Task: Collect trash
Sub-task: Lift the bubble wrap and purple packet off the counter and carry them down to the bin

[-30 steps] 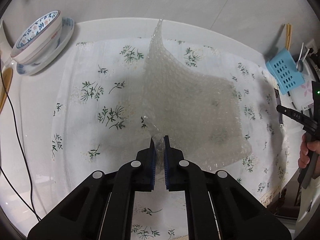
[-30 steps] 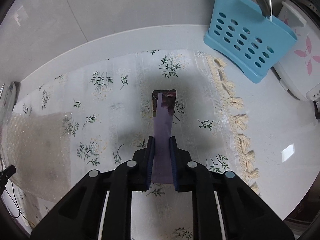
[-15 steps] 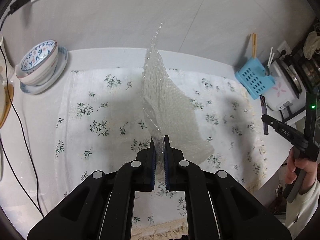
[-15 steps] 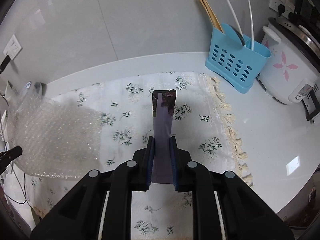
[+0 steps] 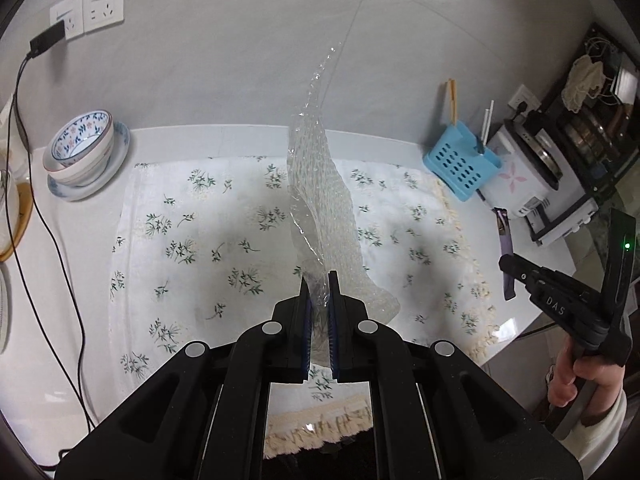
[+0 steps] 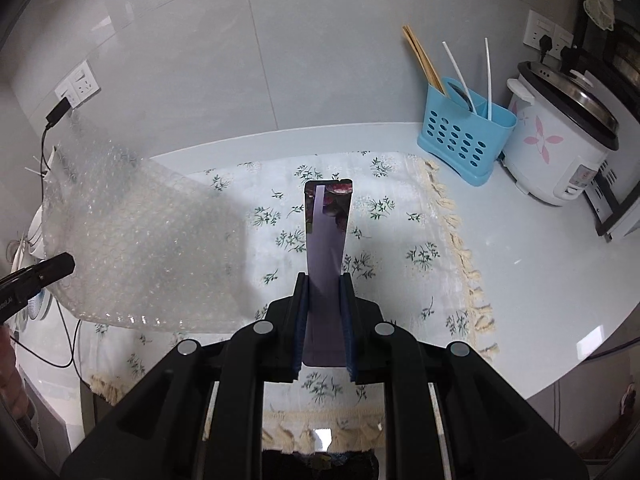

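Note:
My left gripper is shut on a corner of a clear bubble wrap sheet, which hangs in the air well above the flowered tablecloth. The sheet also shows in the right wrist view, beside the left gripper's tip. My right gripper is shut on a purple snack wrapper that sticks straight out between the fingers, high above the cloth. The right gripper and its wrapper show at the right of the left wrist view.
A blue utensil holder with chopsticks and a white rice cooker stand at the back right. Stacked patterned bowls sit at the back left. A black cable runs down the left side from wall sockets.
Both grippers have risen and pulled back from the table with their loads. The bubble wrap has lifted fully off the cloth and hangs from the left gripper.

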`<state>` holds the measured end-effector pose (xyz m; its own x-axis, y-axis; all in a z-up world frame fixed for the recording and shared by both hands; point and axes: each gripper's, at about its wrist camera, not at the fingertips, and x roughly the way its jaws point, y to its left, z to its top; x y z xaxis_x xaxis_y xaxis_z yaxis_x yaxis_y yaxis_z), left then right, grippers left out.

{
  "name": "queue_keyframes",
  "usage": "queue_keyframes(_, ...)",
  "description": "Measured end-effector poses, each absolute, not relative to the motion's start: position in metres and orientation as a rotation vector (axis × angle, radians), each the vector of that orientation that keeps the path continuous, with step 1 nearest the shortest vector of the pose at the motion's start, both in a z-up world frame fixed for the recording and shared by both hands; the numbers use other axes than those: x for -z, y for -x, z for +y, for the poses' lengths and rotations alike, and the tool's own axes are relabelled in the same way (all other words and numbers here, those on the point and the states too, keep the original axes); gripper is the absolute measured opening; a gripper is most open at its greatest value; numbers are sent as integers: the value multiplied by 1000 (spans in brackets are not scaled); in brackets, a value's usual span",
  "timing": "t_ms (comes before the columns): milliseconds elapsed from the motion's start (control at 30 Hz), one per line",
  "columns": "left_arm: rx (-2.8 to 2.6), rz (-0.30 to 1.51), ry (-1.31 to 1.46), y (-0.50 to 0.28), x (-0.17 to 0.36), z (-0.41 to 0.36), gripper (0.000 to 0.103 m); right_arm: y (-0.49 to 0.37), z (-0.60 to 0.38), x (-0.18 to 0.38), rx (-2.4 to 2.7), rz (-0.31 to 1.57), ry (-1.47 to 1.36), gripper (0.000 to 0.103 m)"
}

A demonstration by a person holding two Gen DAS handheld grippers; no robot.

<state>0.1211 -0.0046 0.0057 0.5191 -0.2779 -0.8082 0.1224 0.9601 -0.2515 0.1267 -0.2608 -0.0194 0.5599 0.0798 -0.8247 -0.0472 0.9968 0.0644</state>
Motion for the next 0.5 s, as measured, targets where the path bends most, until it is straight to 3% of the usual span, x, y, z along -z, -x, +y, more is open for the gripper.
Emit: queue_keyframes(500,250,984,111,-43,-16,-43,6,-32,-265,2,-65,958,-43,15)
